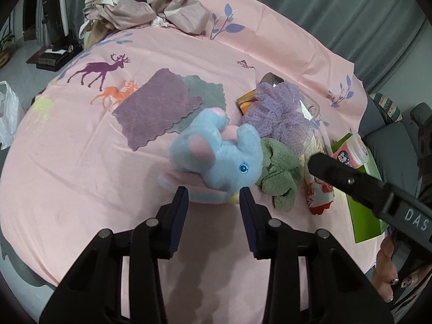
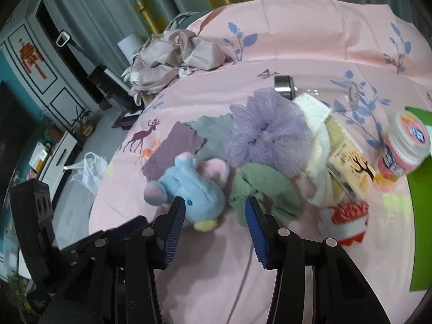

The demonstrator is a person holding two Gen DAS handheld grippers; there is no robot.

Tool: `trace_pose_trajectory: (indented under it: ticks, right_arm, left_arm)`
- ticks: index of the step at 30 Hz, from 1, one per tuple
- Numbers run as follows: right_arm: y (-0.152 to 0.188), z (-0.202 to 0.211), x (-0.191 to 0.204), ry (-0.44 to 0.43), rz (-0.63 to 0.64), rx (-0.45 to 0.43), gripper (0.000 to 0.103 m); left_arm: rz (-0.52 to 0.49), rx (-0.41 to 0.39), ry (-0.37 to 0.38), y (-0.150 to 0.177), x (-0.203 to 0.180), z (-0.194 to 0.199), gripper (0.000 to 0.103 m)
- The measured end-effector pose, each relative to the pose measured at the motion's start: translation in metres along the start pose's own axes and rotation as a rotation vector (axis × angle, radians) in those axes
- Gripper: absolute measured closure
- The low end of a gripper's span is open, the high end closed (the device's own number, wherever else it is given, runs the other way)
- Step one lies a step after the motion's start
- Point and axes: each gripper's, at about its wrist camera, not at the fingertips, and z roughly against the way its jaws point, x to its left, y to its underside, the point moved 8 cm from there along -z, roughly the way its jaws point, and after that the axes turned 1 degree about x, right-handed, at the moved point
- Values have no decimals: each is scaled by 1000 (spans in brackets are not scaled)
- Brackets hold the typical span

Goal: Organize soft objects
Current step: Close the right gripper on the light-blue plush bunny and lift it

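Observation:
A blue plush elephant [image 1: 221,159] with pink ears lies on the pink bed cover, just beyond my open left gripper [image 1: 213,191]; its lower edge reaches between the fingertips. A green soft cloth [image 1: 280,172] lies to its right, a purple mesh bath puff [image 1: 280,110] behind. A purple cloth [image 1: 154,108] overlaps a grey-green cloth [image 1: 210,94] to the left. In the right wrist view my open right gripper [image 2: 214,205] hovers between the elephant [image 2: 189,183] and the green cloth [image 2: 262,189]. The puff [image 2: 267,132] and a cream towel [image 2: 318,140] lie behind.
A pink-lidded jar [image 2: 405,140], a yellow carton [image 2: 348,167], a red-and-white packet [image 2: 348,221], a metal tin [image 2: 283,86] and green paper [image 2: 421,216] lie at right. Crumpled beige bedding [image 1: 151,2] is piled at the far edge. The right gripper's arm [image 1: 364,186] crosses the left view.

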Motion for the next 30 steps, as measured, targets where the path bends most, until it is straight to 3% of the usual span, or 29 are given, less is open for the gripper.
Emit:
trace_pose_trajectory:
  ticks: [4, 6, 10, 13, 19, 22, 25, 30]
  right_arm:
    - [-10, -10, 9, 7, 54, 20, 50]
    - [-17, -16, 10, -5, 48, 22, 35]
    - [-21, -43, 7, -17, 17, 112, 35]
    - [-21, -56, 9, -33, 18, 150, 35]
    - [-14, -77, 13, -41, 39, 203, 35]
    - [-8, -88, 16, -52, 47, 232, 40]
    - [-8, -94, 11, -11, 48, 229, 49]
    - [-9, -92, 7, -27, 54, 203, 56]
  left_arm:
    - [39, 13, 5, -6, 4, -8, 67]
    - [51, 17, 10, -8, 4, -12, 65]
    - [85, 42, 34, -11, 6, -21, 61]
    - [106, 53, 76, -11, 6, -26, 52]
    - [118, 93, 99, -9, 6, -38, 47]
    - [102, 105, 102, -7, 4, -43, 47]
    - [108, 109, 117, -7, 3, -47, 47]
    - [97, 111, 143, -8, -1, -50, 51]
